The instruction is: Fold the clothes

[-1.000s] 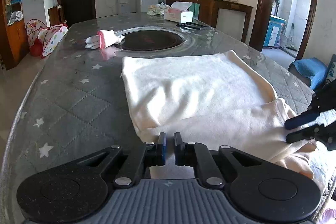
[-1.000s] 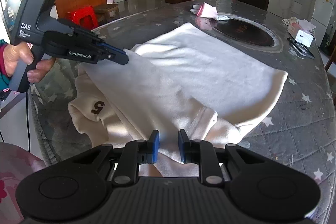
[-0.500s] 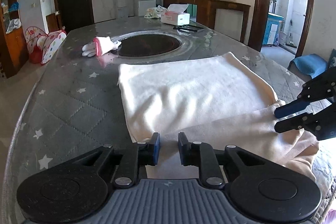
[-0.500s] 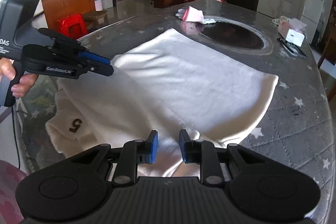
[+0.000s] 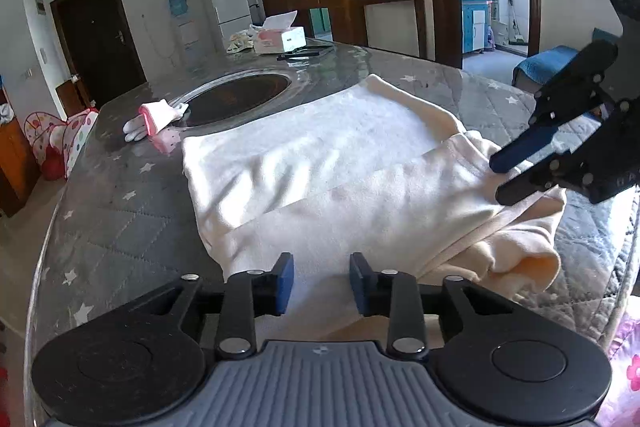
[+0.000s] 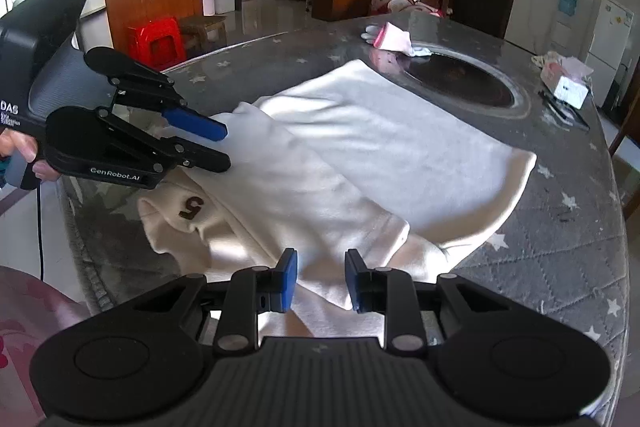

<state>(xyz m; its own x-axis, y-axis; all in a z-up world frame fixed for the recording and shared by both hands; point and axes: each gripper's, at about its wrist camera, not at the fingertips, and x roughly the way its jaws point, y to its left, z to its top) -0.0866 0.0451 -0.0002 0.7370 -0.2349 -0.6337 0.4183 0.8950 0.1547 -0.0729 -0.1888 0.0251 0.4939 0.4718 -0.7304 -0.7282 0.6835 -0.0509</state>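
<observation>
A cream garment (image 5: 320,147) lies on the grey starred table (image 5: 112,211), its near part folded forward over the flat far part. A brown "5" (image 6: 191,207) shows on the bunched near-left end. My left gripper (image 5: 320,279) is open over the fold's near edge, with cloth below the gap but not pinched. In the right wrist view it (image 6: 224,147) hovers at the fold's left end, held by a hand. My right gripper (image 6: 320,279) is open over the fold's right corner. The left wrist view shows it (image 5: 496,179) with its fingers apart by the garment (image 6: 380,147).
A pink and white glove (image 5: 154,115) lies beside a dark round inset (image 5: 236,97) at the table's middle. A tissue box (image 5: 280,37) stands at the far end. A red stool (image 6: 154,41) is on the floor past the table's rounded near edge.
Both grippers, shut on the garment's edge a second ago, have opened and let it go. The folded layer has advanced over the flat part and lies there.
</observation>
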